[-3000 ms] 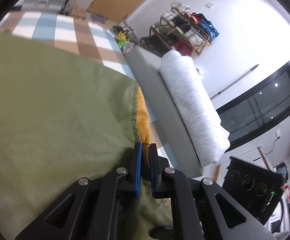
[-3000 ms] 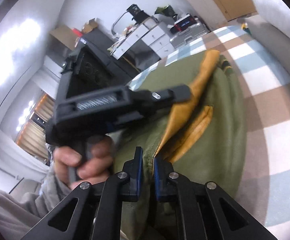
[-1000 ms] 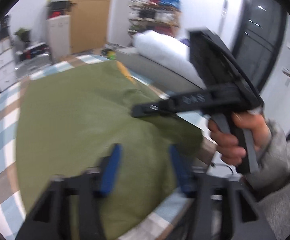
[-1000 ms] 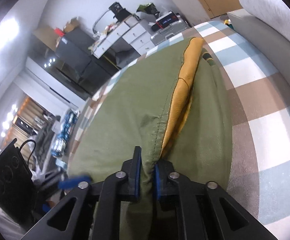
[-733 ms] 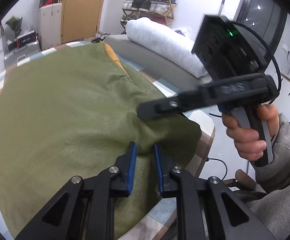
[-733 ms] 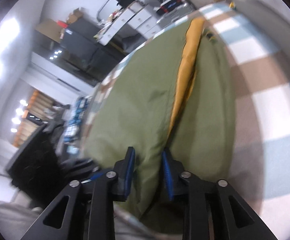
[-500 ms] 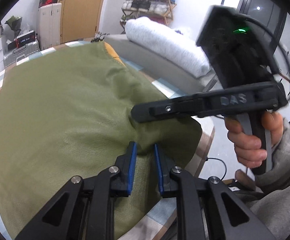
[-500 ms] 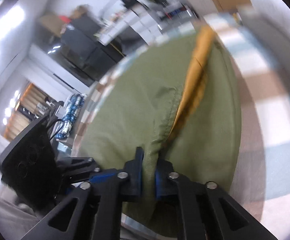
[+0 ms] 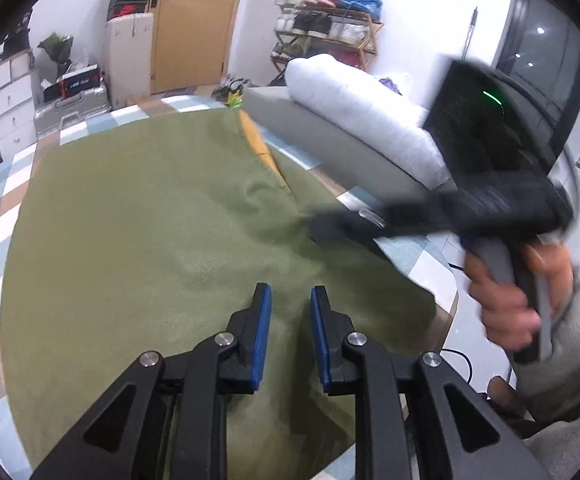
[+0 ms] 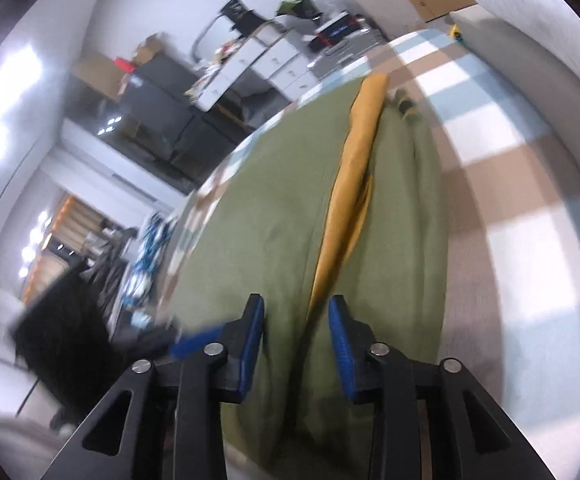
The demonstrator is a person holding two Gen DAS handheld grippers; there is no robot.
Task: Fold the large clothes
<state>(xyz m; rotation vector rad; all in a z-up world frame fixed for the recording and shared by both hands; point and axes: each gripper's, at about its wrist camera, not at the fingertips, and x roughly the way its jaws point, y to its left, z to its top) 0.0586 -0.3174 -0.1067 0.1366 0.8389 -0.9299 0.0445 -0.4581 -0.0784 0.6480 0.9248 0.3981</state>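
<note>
The olive-green garment (image 9: 138, 240), with a mustard-yellow lining (image 10: 349, 208) showing along one fold, lies spread flat on the checked tabletop (image 10: 521, 184). The left tongs (image 9: 288, 308) stand above the near edge of the garment with a narrow gap between the blue pads (image 9: 264, 336) and no cloth clamped. The right tongs (image 10: 295, 320) have just been opening; their jaws straddle the garment fold beside the lining without pressing it.
</note>
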